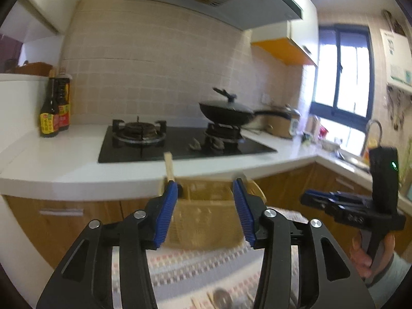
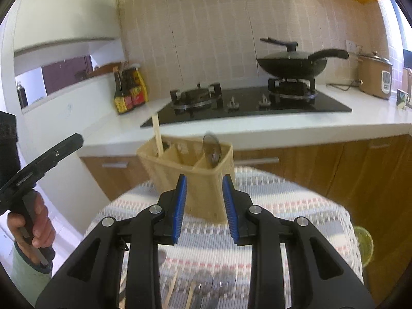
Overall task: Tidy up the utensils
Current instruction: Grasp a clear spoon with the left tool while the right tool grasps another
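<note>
A beige utensil basket [image 2: 206, 193] with compartments stands on a table with a patterned cloth [image 2: 296, 206]. Chopsticks [image 2: 157, 134] stand in its left compartment and a metal spoon [image 2: 212, 149] in its right one. Loose spoons [image 2: 213, 283] and chopsticks [image 2: 172, 289] lie on the cloth under my right gripper [image 2: 204, 182], which is open and empty, just short of the basket. My left gripper [image 1: 206, 188] is open and empty, with the basket [image 1: 206, 221] and its chopsticks [image 1: 168, 164] behind the pads. A hand [image 1: 365, 255] holds the right gripper [image 1: 306, 198] at the right edge.
Behind the table runs a white counter [image 2: 257, 126] with a black gas hob [image 2: 257, 103], a lidded wok [image 2: 291, 64], sauce bottles [image 2: 128, 92] and a rice cooker [image 2: 374, 74]. Wooden cabinets [image 2: 360, 170] stand below. A sink and tap [image 1: 370, 134] sit by the window.
</note>
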Motion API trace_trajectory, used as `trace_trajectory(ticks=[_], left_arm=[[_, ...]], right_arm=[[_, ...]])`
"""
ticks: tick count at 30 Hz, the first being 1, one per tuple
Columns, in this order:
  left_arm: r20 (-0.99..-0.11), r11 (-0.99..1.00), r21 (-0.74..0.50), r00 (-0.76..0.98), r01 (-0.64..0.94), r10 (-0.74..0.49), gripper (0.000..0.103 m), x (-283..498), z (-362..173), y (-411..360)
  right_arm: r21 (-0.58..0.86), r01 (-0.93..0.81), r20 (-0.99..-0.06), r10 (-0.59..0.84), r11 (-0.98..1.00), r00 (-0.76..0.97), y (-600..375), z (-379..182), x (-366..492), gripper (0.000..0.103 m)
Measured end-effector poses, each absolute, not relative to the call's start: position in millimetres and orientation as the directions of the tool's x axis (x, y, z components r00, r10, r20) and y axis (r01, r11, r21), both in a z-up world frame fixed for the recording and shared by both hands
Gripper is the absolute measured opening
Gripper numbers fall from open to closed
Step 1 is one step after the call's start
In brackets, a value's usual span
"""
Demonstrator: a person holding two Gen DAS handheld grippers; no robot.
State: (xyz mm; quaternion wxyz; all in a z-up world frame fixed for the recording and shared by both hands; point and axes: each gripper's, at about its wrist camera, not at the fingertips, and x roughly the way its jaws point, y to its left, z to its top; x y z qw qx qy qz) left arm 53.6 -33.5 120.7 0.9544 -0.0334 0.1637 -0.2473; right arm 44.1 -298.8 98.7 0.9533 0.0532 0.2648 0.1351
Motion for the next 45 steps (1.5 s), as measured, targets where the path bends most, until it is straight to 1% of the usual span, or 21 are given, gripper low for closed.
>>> trace_trajectory(ticks=[2, 6, 8, 9, 10, 12, 15, 16, 17, 18, 19, 25, 29, 31, 34, 36, 38, 40, 45], left_arm=[[-0.324, 0.877, -0.120, 0.816, 0.466, -0.478, 0.045, 38.6, 115.3, -36.9], [-0.425, 0.887, -0.048, 0.794, 0.459, -0.434, 0.045, 16.5, 93.5, -47.5], [-0.480, 0.889, -0.027, 0.774, 0.457, -0.413, 0.045, 12.6, 80.0, -50.7], [-0.513, 0.887, -0.023, 0.756, 0.460, -0.406, 0.045, 11.7, 71.9, -52.4], [-0.560, 0.883, -0.025, 0.725, 0.469, -0.401, 0.045, 12.0, 60.6, -54.0], [-0.639, 0.873, -0.047, 0.657, 0.485, -0.400, 0.045, 14.8, 39.1, -54.5], [-0.730, 0.854, -0.098, 0.547, 0.511, -0.410, 0.045, 24.1, 12.5, -54.9], [-0.759, 0.853, -0.105, 0.512, 0.512, -0.401, 0.044, 27.4, 2.0, -55.2], [-0.778, 0.851, -0.107, 0.489, 0.514, -0.394, 0.040, 30.0, -5.1, -55.6], [-0.794, 0.847, -0.114, 0.465, 0.519, -0.391, 0.037, 31.3, -11.2, -56.4], [-0.812, 0.843, -0.120, 0.436, 0.524, -0.387, 0.036, 32.0, -17.9, -58.1], [-0.861, 0.824, -0.082, 0.376, 0.561, -0.342, 0.035, 29.4, -36.1, -73.7], [-0.890, 0.816, -0.068, 0.335, 0.574, -0.310, 0.026, 35.3, -47.2, -82.1], [-0.898, 0.819, -0.045, 0.336, 0.572, -0.285, 0.025, 36.1, -50.6, -85.8], [-0.896, 0.820, -0.038, 0.344, 0.571, -0.281, 0.022, 37.2, -51.5, -87.1], [-0.895, 0.828, -0.028, 0.354, 0.560, -0.270, 0.015, 37.6, -51.9, -87.7], [-0.895, 0.837, -0.019, 0.365, 0.546, -0.258, 0.011, 40.8, -53.3, -92.4], [-0.891, 0.843, -0.022, 0.371, 0.537, -0.260, 0.010, 40.3, -53.0, -91.8], [-0.865, 0.869, -0.064, 0.407, 0.491, -0.294, 0.010, 32.0, -49.1, -77.9]], right_arm=[[0.166, -0.218, -0.532, 0.273, 0.962, 0.802, -295.9, 94.4, 37.7, 0.026], [0.141, -0.181, -0.632, 0.229, 0.973, 0.740, -290.1, 76.9, 27.0, 0.026], [0.130, -0.154, -0.691, 0.201, 0.980, 0.694, -287.9, 63.8, 24.0, 0.037], [0.131, -0.137, -0.723, 0.189, 0.982, 0.664, -287.5, 54.6, 22.7, 0.046], [0.136, -0.129, -0.741, 0.187, 0.982, 0.645, -287.3, 49.0, 22.4, 0.048], [0.154, -0.119, -0.784, 0.194, 0.981, 0.590, -287.1, 34.0, 22.5, 0.048], [0.195, -0.093, -0.834, 0.215, 0.976, 0.508, -289.7, 9.5, 22.9, 0.048], [0.209, -0.080, -0.850, 0.221, 0.975, 0.478, -291.1, 0.8, 22.9, 0.047], [0.218, -0.072, -0.860, 0.227, 0.973, 0.458, -292.1, -5.1, 22.8, 0.046], [0.227, -0.068, -0.868, 0.233, 0.972, 0.439, -292.8, -10.3, 22.4, 0.041], [0.233, -0.063, -0.872, 0.237, 0.970, 0.428, -292.8, -13.6, 22.6, 0.038], [0.253, -0.035, -0.894, 0.248, 0.967, 0.373, -293.2, -29.5, 26.6, 0.030], [0.250, -0.036, -0.897, 0.245, 0.968, 0.369, -291.4, -34.4, 26.8, 0.029], [0.261, -0.034, -0.896, 0.255, 0.965, 0.363, -290.9, -36.7, 27.9, 0.027], [0.245, -0.026, -0.906, 0.239, 0.969, 0.351, -288.8, -41.1, 32.5, 0.022], [0.226, -0.025, -0.909, 0.220, 0.974, 0.355, -286.4, -41.6, 33.8, 0.019], [0.207, -0.027, -0.912, 0.203, 0.978, 0.356, -283.5, -41.4, 34.4, 0.016], [0.204, -0.023, -0.914, 0.199, 0.979, 0.355, -281.8, -42.7, 35.6, 0.011], [0.205, -0.024, -0.911, 0.200, 0.978, 0.362, -283.0, -41.7, 35.1, 0.008]])
